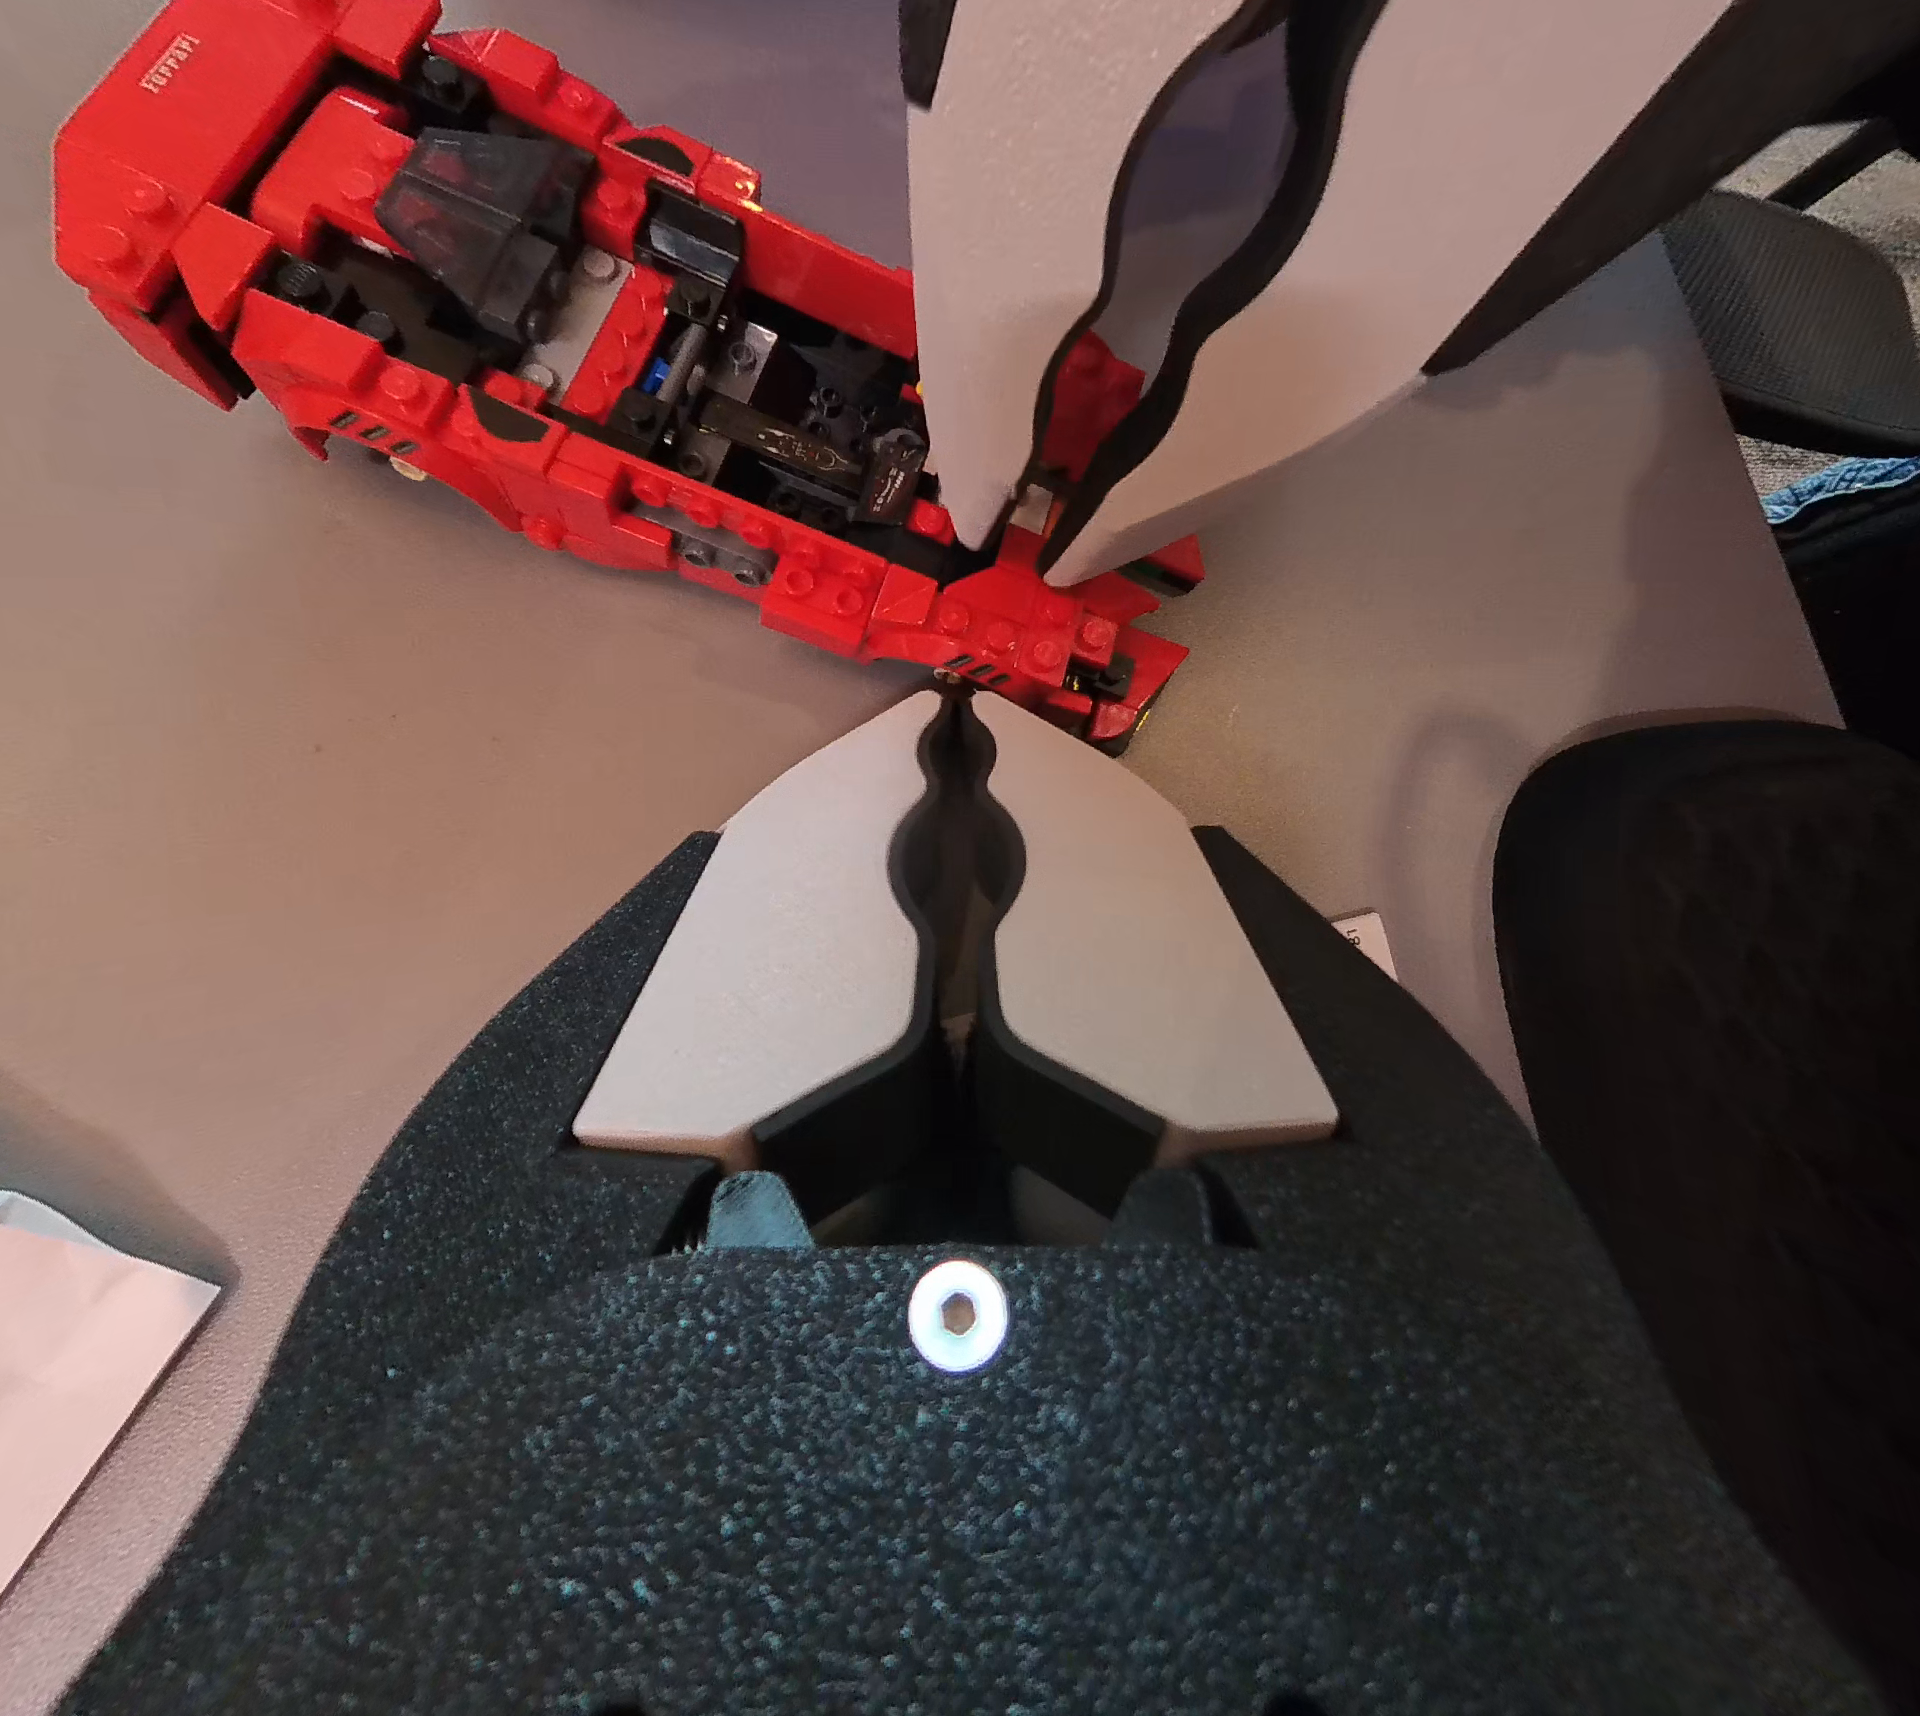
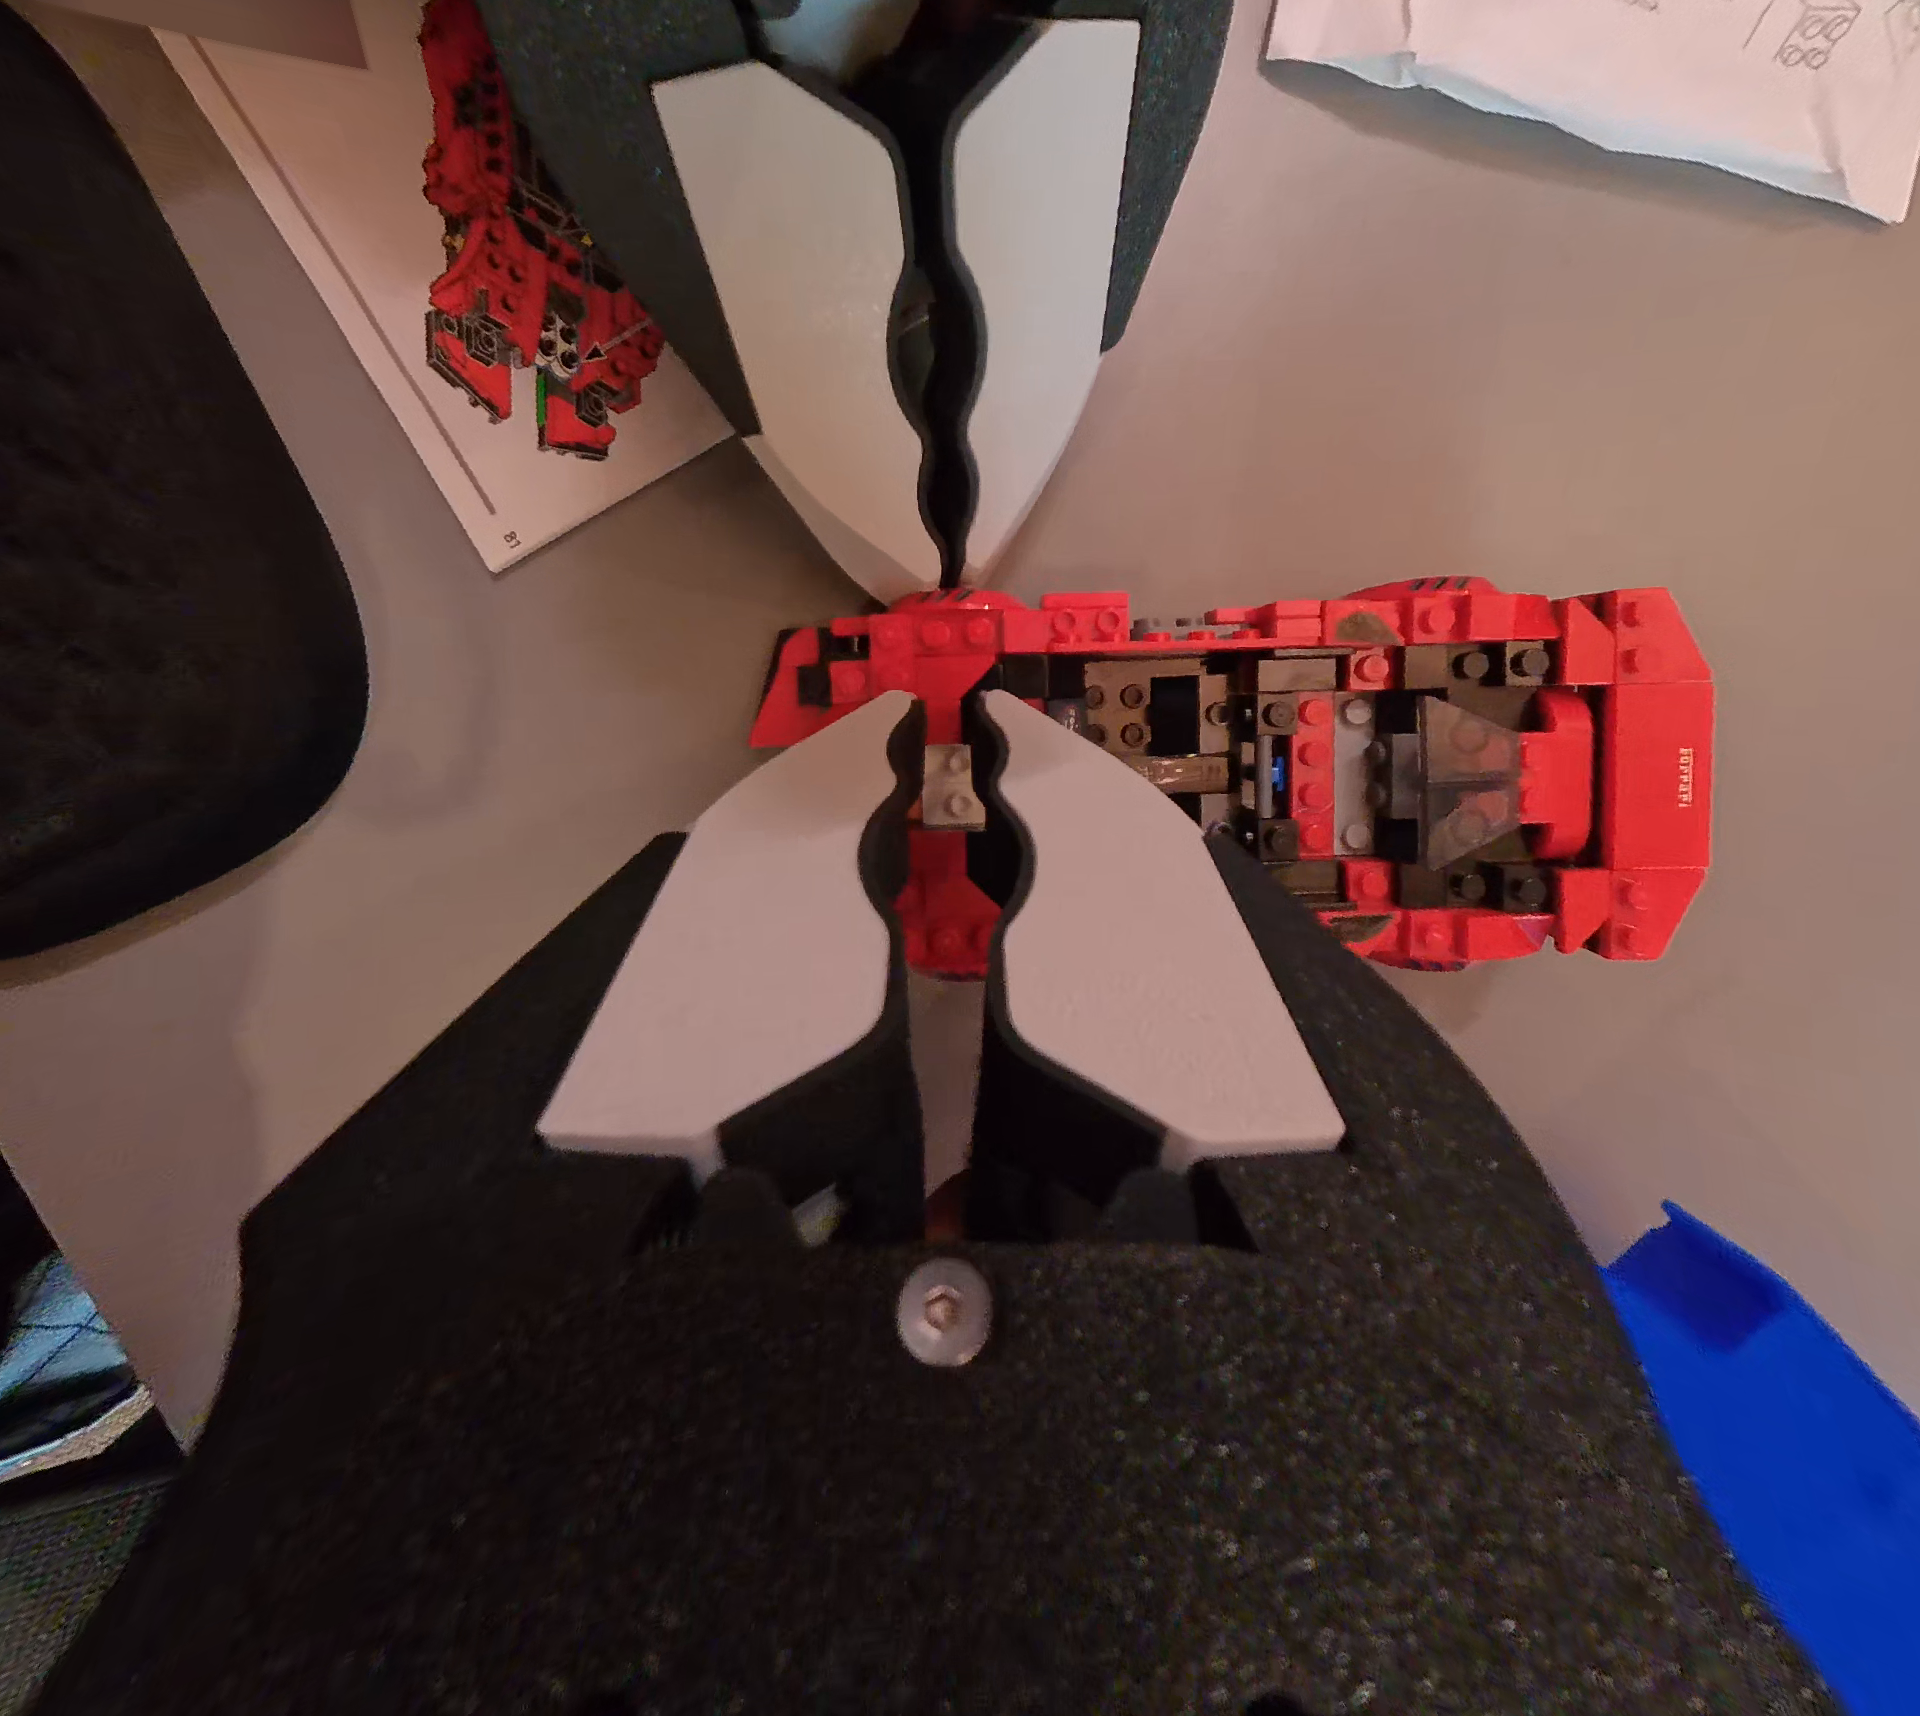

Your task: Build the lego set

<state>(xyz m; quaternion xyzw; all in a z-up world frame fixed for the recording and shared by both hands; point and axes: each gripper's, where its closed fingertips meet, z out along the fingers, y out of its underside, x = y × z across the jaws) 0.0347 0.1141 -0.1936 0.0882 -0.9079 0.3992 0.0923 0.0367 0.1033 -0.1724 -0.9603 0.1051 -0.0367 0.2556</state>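
The left gripper (image 1: 957, 702) points forward and down, its 2 pale fingers pressed together so the wavy inner edges meet at the tips. The right gripper (image 2: 943, 702) faces it from the opposite side, tips almost meeting the left's. Its 2 fingers (image 2: 790, 887) stand slightly apart, a narrow gap running between them, and in the left wrist view they slant steeply down from above.

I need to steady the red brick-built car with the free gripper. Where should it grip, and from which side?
Take the red brick-built car across its width at the mid-body, coming from above: its long sides run straight and parallel there, and the studded top is open. The wedge-shaped nose beside the right gripper is crowded and tapered.
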